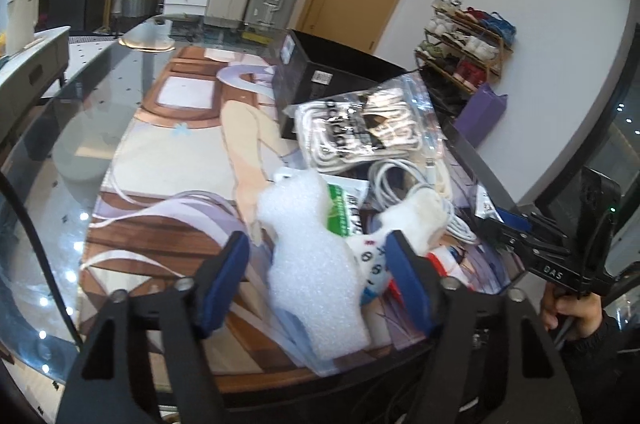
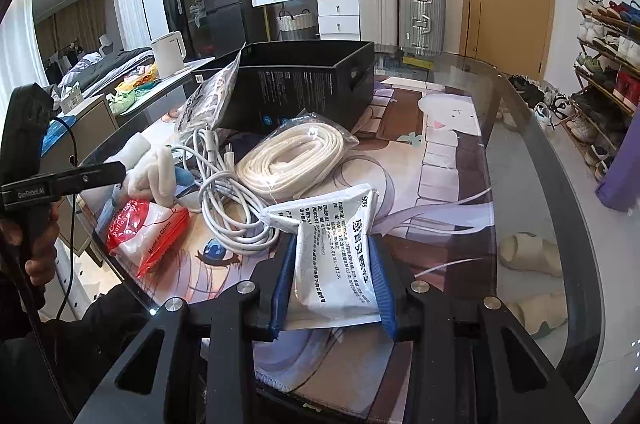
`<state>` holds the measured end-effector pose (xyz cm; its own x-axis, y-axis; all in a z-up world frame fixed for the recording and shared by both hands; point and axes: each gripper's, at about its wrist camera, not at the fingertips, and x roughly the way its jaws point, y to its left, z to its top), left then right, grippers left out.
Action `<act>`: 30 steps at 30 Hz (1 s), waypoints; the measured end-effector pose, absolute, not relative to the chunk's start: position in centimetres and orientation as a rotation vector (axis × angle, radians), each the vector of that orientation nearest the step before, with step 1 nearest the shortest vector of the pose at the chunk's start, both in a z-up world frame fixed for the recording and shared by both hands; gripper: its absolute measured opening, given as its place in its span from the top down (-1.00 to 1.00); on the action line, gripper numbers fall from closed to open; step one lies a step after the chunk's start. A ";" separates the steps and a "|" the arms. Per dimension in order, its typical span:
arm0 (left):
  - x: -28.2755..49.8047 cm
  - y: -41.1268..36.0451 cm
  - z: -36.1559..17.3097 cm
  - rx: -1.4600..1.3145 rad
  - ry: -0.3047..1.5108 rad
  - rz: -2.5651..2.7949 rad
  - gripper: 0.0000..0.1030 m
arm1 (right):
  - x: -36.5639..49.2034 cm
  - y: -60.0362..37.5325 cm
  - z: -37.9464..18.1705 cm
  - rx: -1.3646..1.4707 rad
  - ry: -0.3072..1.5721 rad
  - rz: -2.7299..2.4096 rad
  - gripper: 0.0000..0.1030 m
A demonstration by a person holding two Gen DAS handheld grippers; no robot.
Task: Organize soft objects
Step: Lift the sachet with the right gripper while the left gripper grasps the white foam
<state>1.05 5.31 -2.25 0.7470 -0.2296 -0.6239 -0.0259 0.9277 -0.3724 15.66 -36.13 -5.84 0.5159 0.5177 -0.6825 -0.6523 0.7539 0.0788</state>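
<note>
My left gripper (image 1: 318, 256) is open around a white foam piece (image 1: 310, 264) that lies on the printed mat (image 1: 172, 152); the pads stand apart from it. My right gripper (image 2: 334, 276) is shut on a white medicine pouch (image 2: 340, 256) with printed text, held just above the mat (image 2: 448, 152). A white plush toy (image 1: 416, 214) lies behind the foam and shows in the right wrist view (image 2: 154, 170). A red and white bag (image 2: 146, 232) lies at the table's left edge. The right gripper's body (image 1: 560, 244) shows at the right of the left wrist view.
An open black box (image 2: 304, 84) stands mid-table. Before it lie a bagged white cord coil (image 2: 292, 154), loose white cables (image 2: 232, 200) and a clear bag of cables (image 1: 360, 126). The glass table edge (image 2: 552, 184) curves right. Slippers (image 2: 528, 256) lie below it.
</note>
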 end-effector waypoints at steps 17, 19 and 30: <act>-1.0 5.5 0.8 -0.348 0.593 -0.129 0.23 | 14.6 -36.4 -3.9 -0.168 0.669 0.725 0.30; -1.0 5.5 1.1 -0.347 0.587 -0.128 0.23 | 14.5 -36.3 -3.6 -0.164 0.659 0.730 0.30; 0.6 5.3 2.6 -0.314 0.566 -0.127 0.23 | 14.2 -35.9 -0.6 -0.121 0.577 0.742 0.30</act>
<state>0.58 5.27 2.65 0.8380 -0.2036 -0.5063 0.0321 0.9446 -0.3268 14.18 -35.95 -0.59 0.5905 0.6030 -0.5363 -0.6680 0.7381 0.0944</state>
